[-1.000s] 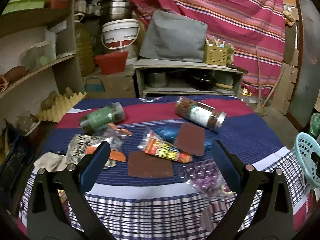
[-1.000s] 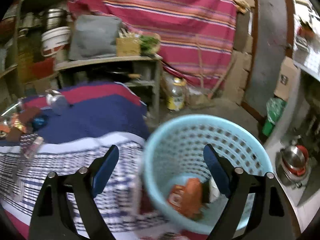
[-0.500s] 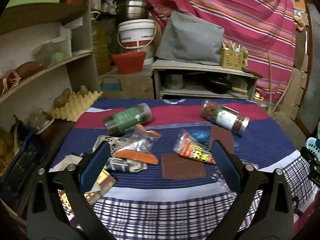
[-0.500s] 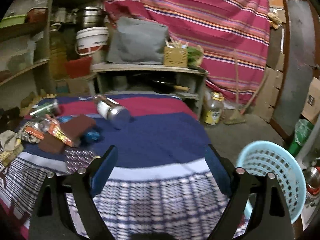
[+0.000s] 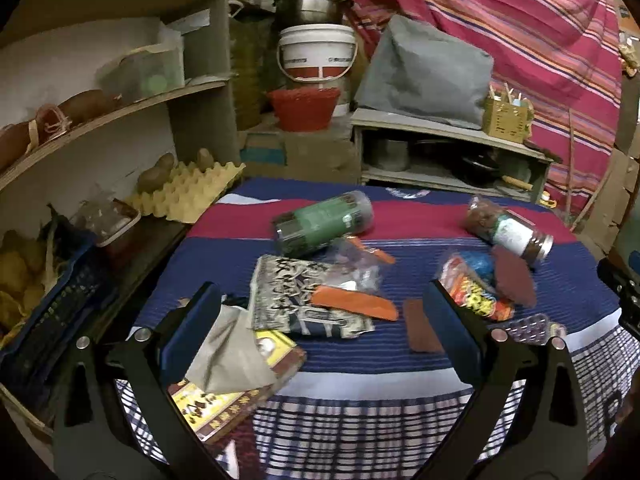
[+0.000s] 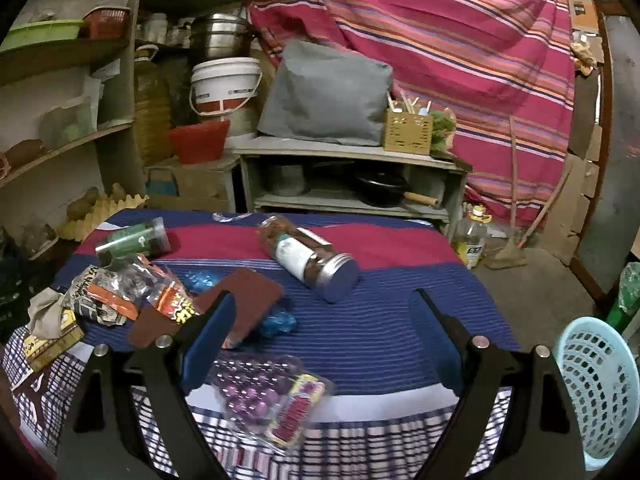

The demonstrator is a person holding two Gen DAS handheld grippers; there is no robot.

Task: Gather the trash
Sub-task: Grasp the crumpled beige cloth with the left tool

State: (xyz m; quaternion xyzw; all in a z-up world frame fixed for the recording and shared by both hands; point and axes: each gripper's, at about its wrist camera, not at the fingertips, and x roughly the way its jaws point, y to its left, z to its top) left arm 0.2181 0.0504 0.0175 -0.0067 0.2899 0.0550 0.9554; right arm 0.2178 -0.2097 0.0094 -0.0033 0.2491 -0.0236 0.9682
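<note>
The trash is scattered over the striped cloth of the bench (image 6: 400,320). Nearest the right claw (image 6: 320,336) lies a clear blister pack of purple beads (image 6: 268,396), at the front edge of the bench, just below the claw's left finger (image 6: 208,336) and toward the inner side of the gap. Behind it are seen a blue foil wrapper (image 6: 280,320), a brown card (image 6: 244,296) and a silver-capped jar (image 6: 308,260) lying on its side. Both claws are spread wide and nothing is held in either.

In the left wrist view, a crumpled grey paper (image 5: 228,356) over a yellow printed packet (image 5: 212,404) lies just inside the left finger of the left claw (image 5: 320,332); a black-and-white printed wrapper (image 5: 296,300) and an orange packet (image 5: 352,304) lie between the fingers, farther off. A green-labelled jar (image 5: 324,224) lies beyond.

The step in hand is judged to be the reach for the next piece. The blister pack is thin and slippery, so it would best be straddled squarely across its narrow width and pinched at a raised edge, the cloth being kept out of the pinch. The light-blue basket (image 6: 596,396) stands off the bench to the right, so a short carry should be needed.
</note>
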